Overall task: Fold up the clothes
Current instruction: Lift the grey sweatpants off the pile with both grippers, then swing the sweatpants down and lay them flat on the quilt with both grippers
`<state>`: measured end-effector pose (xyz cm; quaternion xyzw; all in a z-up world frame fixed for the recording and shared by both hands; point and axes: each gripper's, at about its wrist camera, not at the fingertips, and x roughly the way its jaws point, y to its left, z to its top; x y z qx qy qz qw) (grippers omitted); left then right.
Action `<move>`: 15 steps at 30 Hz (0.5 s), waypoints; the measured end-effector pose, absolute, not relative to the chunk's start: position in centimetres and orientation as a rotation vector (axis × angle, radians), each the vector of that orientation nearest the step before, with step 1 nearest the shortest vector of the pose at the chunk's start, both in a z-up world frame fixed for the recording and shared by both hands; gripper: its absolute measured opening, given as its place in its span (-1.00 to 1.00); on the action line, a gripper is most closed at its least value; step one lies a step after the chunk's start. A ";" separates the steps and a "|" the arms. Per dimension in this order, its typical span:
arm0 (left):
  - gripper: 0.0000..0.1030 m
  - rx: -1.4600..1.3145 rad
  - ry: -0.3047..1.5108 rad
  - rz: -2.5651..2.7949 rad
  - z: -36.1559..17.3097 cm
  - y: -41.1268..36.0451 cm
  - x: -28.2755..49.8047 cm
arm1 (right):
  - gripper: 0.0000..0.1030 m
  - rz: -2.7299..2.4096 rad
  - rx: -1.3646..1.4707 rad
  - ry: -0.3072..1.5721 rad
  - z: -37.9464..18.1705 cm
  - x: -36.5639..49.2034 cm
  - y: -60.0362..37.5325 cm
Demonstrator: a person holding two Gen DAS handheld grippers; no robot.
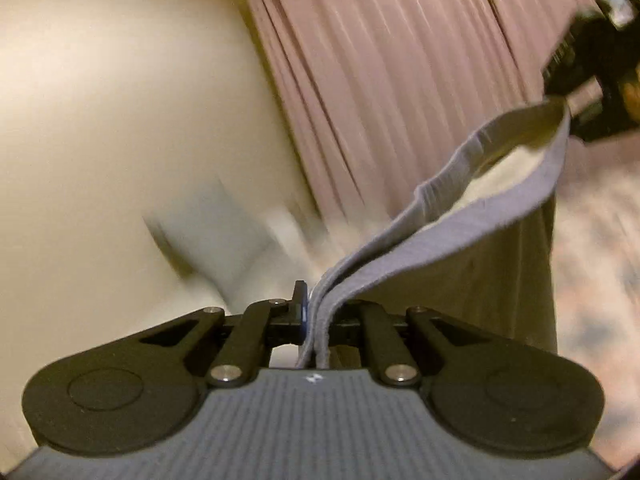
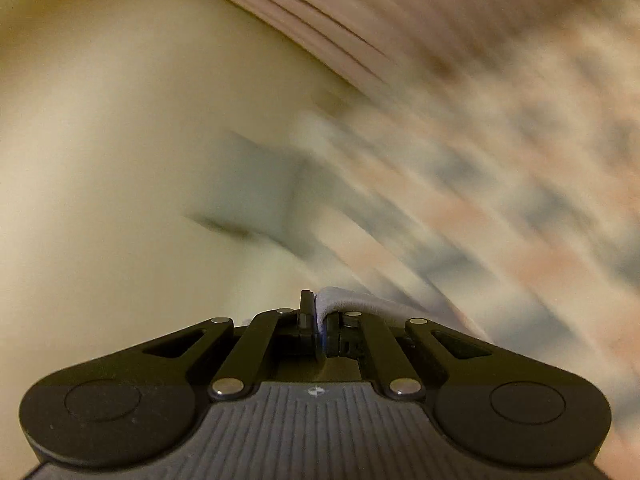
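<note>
**Garment held up between both grippers, fold not yet laid**

Black two-finger left gripper [image 1: 314, 320], nearest the lens, has its fingers closed down to cloth thickness on the doubled grey ribbed waistband [image 1: 460, 220] of a garment. From there the band runs up and to the right to the black right gripper [image 1: 576, 100], which pinches its far end. The olive-grey garment body [image 1: 500, 280] hangs below the band, off any surface. In the right wrist view the right gripper's fingers [image 2: 306, 312] are closed on a small fold of the same grey band, which drapes over the right finger.

Judged step: lifting and spreading the garment by its waistband before folding. Next move likely calls for keeping the band taut and level, then lowering the cloth flat; the surface below is too blurred to locate. Pink pleated curtain [image 1: 400, 60] and cream wall [image 1: 120, 100] sit behind.
</note>
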<state>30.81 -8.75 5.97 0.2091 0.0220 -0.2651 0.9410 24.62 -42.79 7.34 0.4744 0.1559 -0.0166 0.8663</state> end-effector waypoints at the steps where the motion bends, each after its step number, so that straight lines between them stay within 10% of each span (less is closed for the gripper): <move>1: -0.88 0.412 -0.043 -0.511 9.5 -9.3 30.3 | -0.94 0.021 0.953 0.220 11.0 24.1 -43.4; 8: -0.87 0.520 -0.329 -0.410 15.9 -13.3 14.8 | -0.95 0.227 0.866 0.021 21.1 12.4 -49.5; 15: -0.86 0.697 -0.012 -0.506 -0.8 -20.5 -4.1 | -0.95 0.163 0.939 0.348 4.3 -1.7 -58.3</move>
